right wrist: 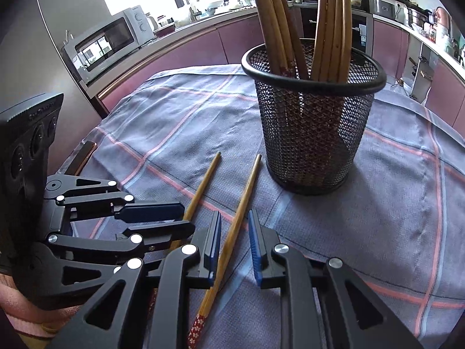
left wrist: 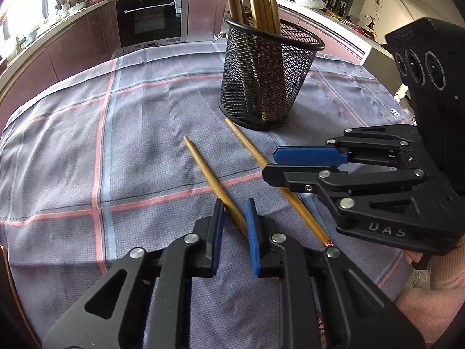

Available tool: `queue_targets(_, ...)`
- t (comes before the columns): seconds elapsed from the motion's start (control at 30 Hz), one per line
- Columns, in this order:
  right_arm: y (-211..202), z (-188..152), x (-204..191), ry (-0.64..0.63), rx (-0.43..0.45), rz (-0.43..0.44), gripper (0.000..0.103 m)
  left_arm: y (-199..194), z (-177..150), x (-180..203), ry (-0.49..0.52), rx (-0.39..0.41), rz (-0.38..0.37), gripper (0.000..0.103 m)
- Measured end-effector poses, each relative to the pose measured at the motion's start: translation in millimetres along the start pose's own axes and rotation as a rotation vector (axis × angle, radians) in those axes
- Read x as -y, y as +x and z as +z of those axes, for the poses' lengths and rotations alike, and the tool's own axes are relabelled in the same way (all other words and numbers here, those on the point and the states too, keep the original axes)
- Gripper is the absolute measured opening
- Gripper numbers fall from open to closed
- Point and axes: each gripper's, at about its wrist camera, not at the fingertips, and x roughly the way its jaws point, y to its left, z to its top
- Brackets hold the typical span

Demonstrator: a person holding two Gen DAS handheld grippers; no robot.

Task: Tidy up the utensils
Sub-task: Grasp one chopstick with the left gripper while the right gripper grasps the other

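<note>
1. A black wire-mesh cup [right wrist: 312, 133] stands on the checked cloth-covered table [right wrist: 392, 218], with a bundle of wooden chopsticks [right wrist: 331, 29] upright in it.
2. Two loose wooden chopsticks lie side by side on the cloth before the cup, tips toward it.
3. The left chopstick [left wrist: 209, 174] runs between the left gripper [left wrist: 234, 215] fingers.
4. The right chopstick [right wrist: 235, 218] runs between the right gripper [right wrist: 234, 226] fingers.
5. Kitchen counters [right wrist: 189, 26] lie behind the table.

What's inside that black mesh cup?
Wooden chopsticks stand upright in the mesh cup, leaning on its rim. Their lower ends show only dimly through the mesh; the cup's bottom is hidden.
</note>
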Motion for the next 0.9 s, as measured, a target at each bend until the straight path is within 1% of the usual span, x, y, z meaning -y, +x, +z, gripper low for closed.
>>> queue_targets(0.17,8,-1,-5,-0.02,-0.008,-0.01,0.018,-2,-2,-5,-0.004,0.0,-0.019,0.014)
queue_targets(0.27,7,-2,-5,-0.031,-0.022,0.0,0.008,-4,-2,-7,0.004,0.0,-0.022,0.013)
queue_targets(0.37,5,-4,-8,-0.058,-0.037,-0.009,0.007,-5,-3,-11,0.007,-0.008,-0.04,0.012)
queue_targets(0.4,4,-5,-9,-0.06,-0.038,-0.016,0.007,-5,-3,-13,0.005,-0.011,-0.04,0.013)
queue_targets(0.47,4,-4,-10,-0.069,-0.042,-0.034,0.008,-5,-3,-14,0.006,-0.01,-0.023,0.019)
queue_targets(0.63,9,-1,-15,-0.082,-0.041,-0.063,0.01,0,2,-12,0.02,-0.023,-0.013,0.021)
queue_targets(0.73,11,0,-17,-0.096,-0.043,-0.067,0.01,3,6,-14,0.0,-0.032,-0.011,0.014)
queue_targets(0.77,11,0,-16,-0.092,-0.043,-0.064,0.007,3,7,-16,-0.008,-0.032,-0.016,0.013)
queue_targets(0.9,7,-2,-14,-0.087,-0.035,-0.058,0.005,1,7,-18,-0.036,-0.022,-0.02,0.009)
